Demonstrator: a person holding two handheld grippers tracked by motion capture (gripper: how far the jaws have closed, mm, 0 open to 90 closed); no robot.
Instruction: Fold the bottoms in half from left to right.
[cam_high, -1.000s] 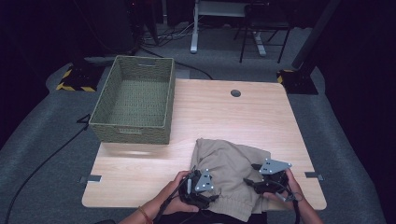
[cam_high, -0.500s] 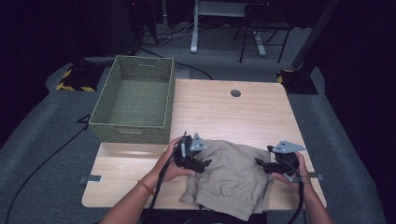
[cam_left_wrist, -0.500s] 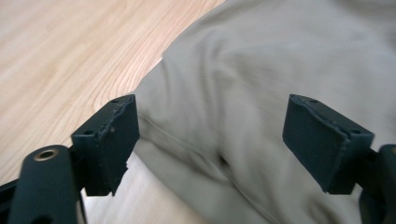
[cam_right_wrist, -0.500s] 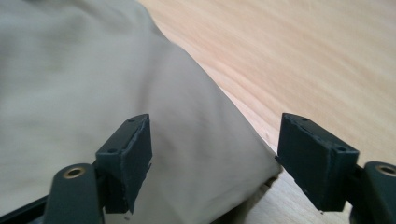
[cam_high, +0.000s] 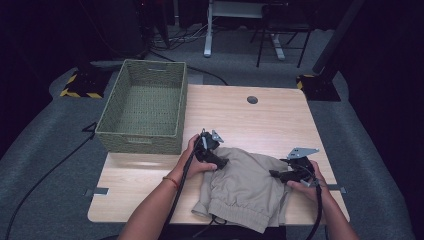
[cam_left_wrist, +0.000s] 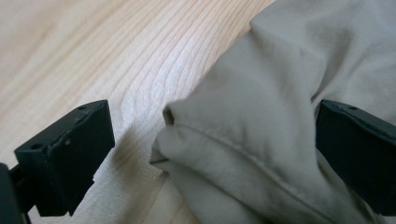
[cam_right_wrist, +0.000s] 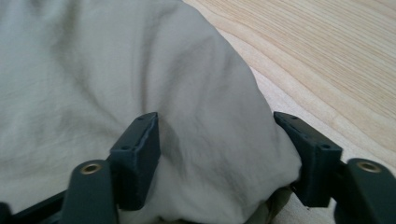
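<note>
Khaki garment (cam_high: 247, 182) is lying crumpled on the desk (cam_high: 260, 120), near-right of centre, with its elastic waistband hanging over the near edge. Left gripper (cam_high: 216, 161) is sitting at the garment's far-left corner; the left hand (cam_high: 192, 159) is wrapping its body from the left, with the forearm coming in diagonally from the near edge and a band on the wrist. In the left gripper view its jaws are standing wide and have just been opening: a folded seam of the cloth (cam_left_wrist: 261, 140) is lying between them, the left-hand pad is clear of it over bare wood, and the right-hand pad is at the fabric's edge; no pinch visible. Right gripper (cam_high: 280, 174) is at the garment's right edge, pointing left across the desk, grey plate on top; the right hand (cam_high: 305, 181) is holding it from behind, forearm rising from the near right corner. In the right gripper view its jaws are partly open and have just been closing, with a bulge of cloth (cam_right_wrist: 215, 116) filling the gap between them; the pads are at the fabric on both sides, but I cannot tell whether they are really clamping. Green woven basket (cam_high: 145, 107) is standing at the far left corner, well apart from both hands. Cables are trailing from both grippers off the near edge.
</note>
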